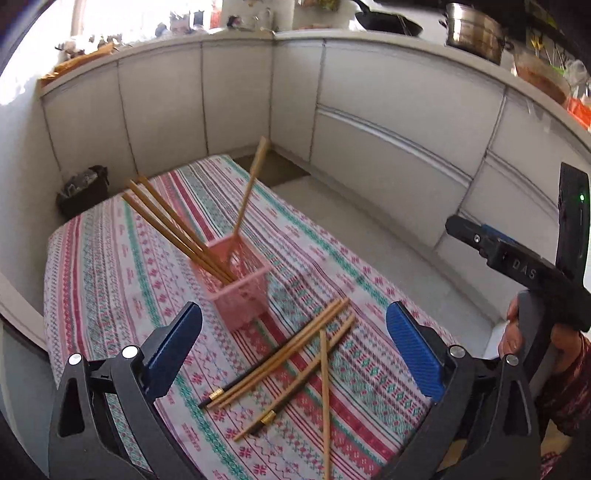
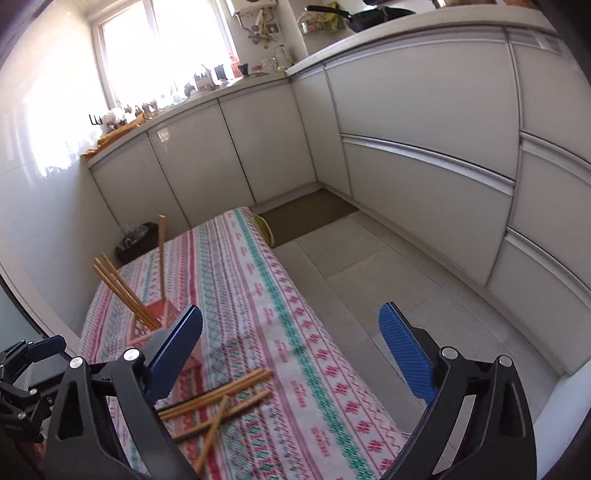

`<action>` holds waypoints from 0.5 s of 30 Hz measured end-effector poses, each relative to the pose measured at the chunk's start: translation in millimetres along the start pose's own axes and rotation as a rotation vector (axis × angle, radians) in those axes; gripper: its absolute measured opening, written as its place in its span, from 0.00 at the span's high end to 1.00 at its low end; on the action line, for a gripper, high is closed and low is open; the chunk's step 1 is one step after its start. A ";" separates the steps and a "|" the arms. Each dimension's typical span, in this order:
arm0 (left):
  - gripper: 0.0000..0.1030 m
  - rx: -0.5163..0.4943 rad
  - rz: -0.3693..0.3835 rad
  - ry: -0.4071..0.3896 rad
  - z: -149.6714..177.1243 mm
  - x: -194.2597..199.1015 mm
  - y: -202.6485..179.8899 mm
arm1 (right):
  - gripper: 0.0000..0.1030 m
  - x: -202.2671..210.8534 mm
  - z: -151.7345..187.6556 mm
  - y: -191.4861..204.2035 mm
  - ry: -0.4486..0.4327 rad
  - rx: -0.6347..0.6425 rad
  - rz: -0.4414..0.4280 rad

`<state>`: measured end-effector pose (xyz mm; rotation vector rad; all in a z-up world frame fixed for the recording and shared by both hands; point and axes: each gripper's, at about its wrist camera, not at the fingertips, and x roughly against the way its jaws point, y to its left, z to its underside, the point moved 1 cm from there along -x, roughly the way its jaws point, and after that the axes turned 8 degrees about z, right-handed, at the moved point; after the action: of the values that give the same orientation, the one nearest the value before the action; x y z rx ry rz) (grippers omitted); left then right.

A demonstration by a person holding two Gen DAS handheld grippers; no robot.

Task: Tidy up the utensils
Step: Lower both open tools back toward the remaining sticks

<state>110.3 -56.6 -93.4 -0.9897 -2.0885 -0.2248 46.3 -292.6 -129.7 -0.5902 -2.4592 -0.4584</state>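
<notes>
A pink slotted holder [image 1: 242, 286] stands on the patterned tablecloth [image 1: 110, 266] with several wooden chopsticks [image 1: 173, 229] leaning in it. Several loose chopsticks [image 1: 291, 360] lie crossed on the cloth in front of it, some with dark handles. My left gripper [image 1: 295, 354] is open and empty above the loose pile. My right gripper [image 2: 291, 358] is open and empty, over the table's right side; its body shows in the left wrist view [image 1: 517, 266]. The holder [image 2: 155, 321] and loose chopsticks [image 2: 221, 400] lie low left in the right wrist view.
White kitchen cabinets [image 1: 369, 122] wrap around the far and right sides. A dark bin [image 1: 83, 192] sits on the floor past the table's far left corner. Tiled floor [image 2: 388, 273] runs along the table's right edge. Pots [image 1: 472, 33] stand on the counter.
</notes>
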 end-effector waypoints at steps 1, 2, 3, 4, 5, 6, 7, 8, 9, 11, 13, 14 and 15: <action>0.07 -0.014 0.027 0.060 4.6 -13.4 -5.5 | 0.09 -5.8 2.4 -8.7 0.033 -0.018 0.011; 0.07 -0.022 0.044 0.109 9.7 -26.1 -11.0 | 0.09 -12.1 3.3 -16.5 0.075 -0.041 0.008; 0.07 -0.017 0.055 0.156 15.0 -38.4 -13.4 | 0.09 -17.2 4.4 -22.1 0.115 -0.062 -0.011; 0.07 0.004 0.070 0.216 19.7 -53.2 -14.7 | 0.09 -21.7 6.0 -29.4 0.152 -0.087 -0.034; 0.07 0.032 0.088 0.274 25.0 -66.2 -15.8 | 0.09 -26.2 5.8 -36.8 0.182 -0.115 -0.049; 0.07 0.065 0.104 0.329 29.9 -79.2 -15.7 | 0.09 -29.1 6.7 -43.4 0.203 -0.138 -0.055; 0.07 0.094 0.109 0.373 32.5 -90.7 -15.0 | 0.09 -32.0 6.8 -48.7 0.221 -0.157 -0.056; 0.07 0.117 0.108 0.410 34.3 -100.7 -14.1 | 0.09 -33.2 7.1 -51.5 0.234 -0.174 -0.055; 0.07 0.139 0.104 0.443 35.5 -110.2 -13.8 | 0.09 -35.4 7.0 -55.8 0.248 -0.196 -0.058; 0.07 0.175 0.086 0.489 34.8 -125.9 -13.4 | 0.09 -40.8 7.7 -61.3 0.284 -0.222 -0.070; 0.13 0.161 0.069 0.509 29.0 -137.4 -19.3 | 0.09 -46.2 8.4 -63.8 0.320 -0.237 -0.077; 0.16 0.154 0.056 0.513 26.7 -143.3 -21.2 | 0.09 -49.2 9.3 -64.1 0.338 -0.239 -0.076; 0.23 0.155 0.049 0.516 23.9 -147.8 -22.8 | 0.09 -50.8 10.7 -64.2 0.355 -0.240 -0.078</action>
<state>135.6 -146.0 -213.0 -0.7875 -1.5845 -0.2574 47.2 -357.7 -180.4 -0.4624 -2.1081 -0.8229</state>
